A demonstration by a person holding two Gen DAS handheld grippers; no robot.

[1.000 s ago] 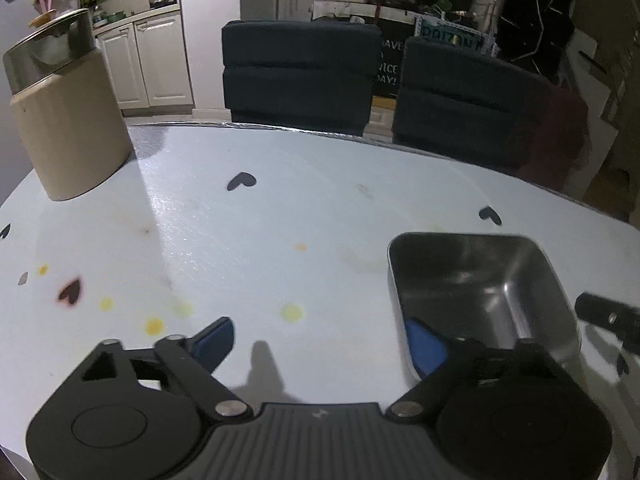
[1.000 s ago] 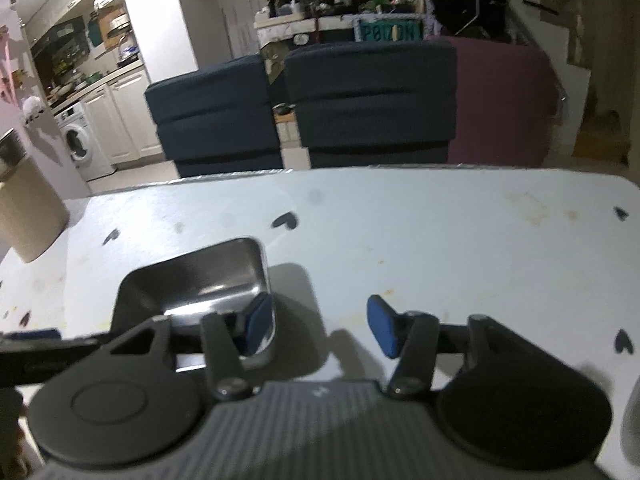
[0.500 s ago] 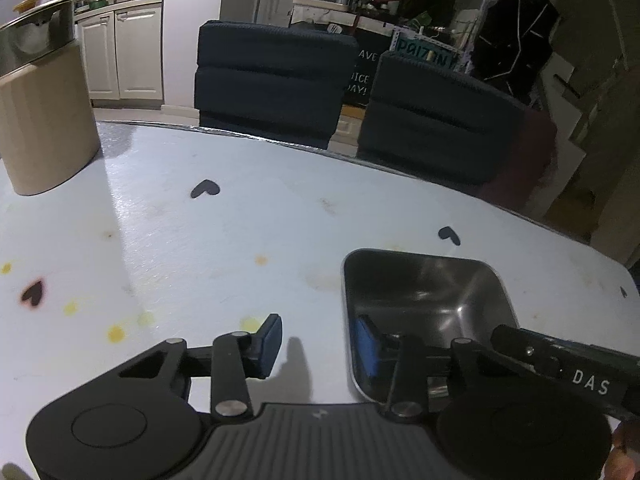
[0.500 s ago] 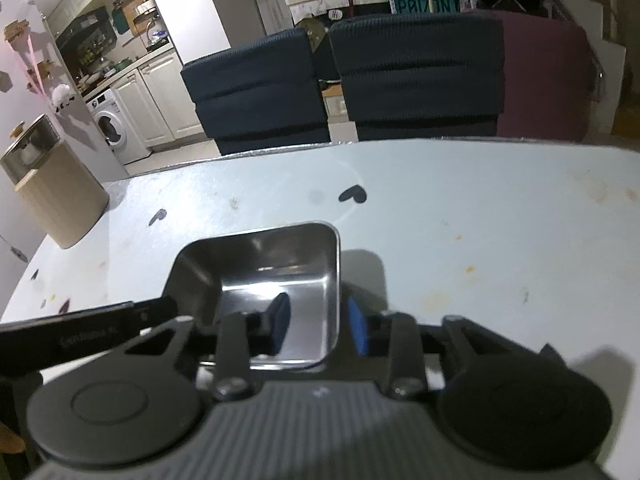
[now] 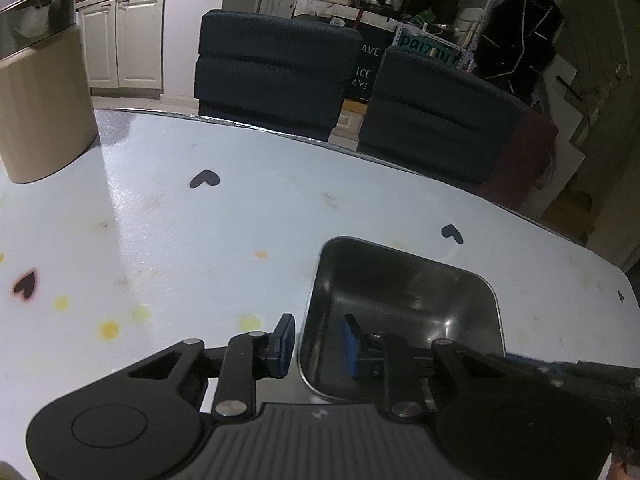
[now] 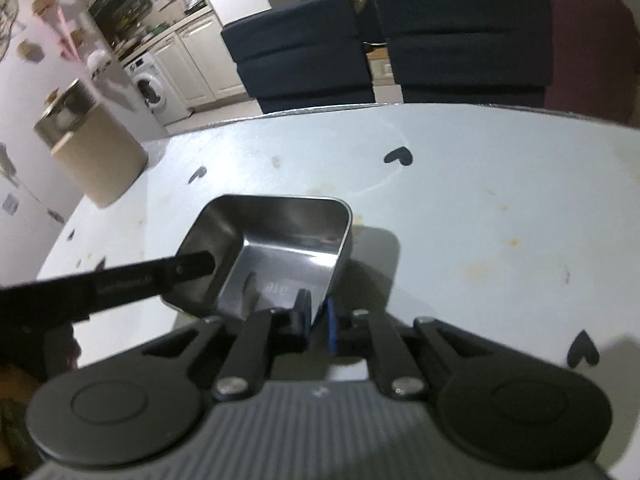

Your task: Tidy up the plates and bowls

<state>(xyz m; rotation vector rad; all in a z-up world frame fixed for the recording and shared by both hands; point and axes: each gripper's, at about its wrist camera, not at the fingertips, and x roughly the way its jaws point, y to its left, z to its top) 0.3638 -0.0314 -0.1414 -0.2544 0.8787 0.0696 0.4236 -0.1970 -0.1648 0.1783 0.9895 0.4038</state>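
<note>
Right gripper (image 6: pixel 318 324): fingers clamped on steel bowl (image 6: pixel 280 240) wall. Left gripper (image 5: pixel 318 342): fingers apart, straddling opposite wall, bowl (image 5: pixel 400 308) on surface (image 5: pixel 200 240).

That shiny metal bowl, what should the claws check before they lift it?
1. Right claw pinching the wall of the metal bowl: ok, pads closed on it.
2. Left claw around the opposite wall, one pad outside, one inside: ok.
3. Left claw squeezing tight: not ok, gap visible.
4. Bowl empty: ok.
5. Beige canister far enough away: ok.
6. Bowl sitting flat on the table: cannot tell, looks tilted in the right wrist view.
</note>
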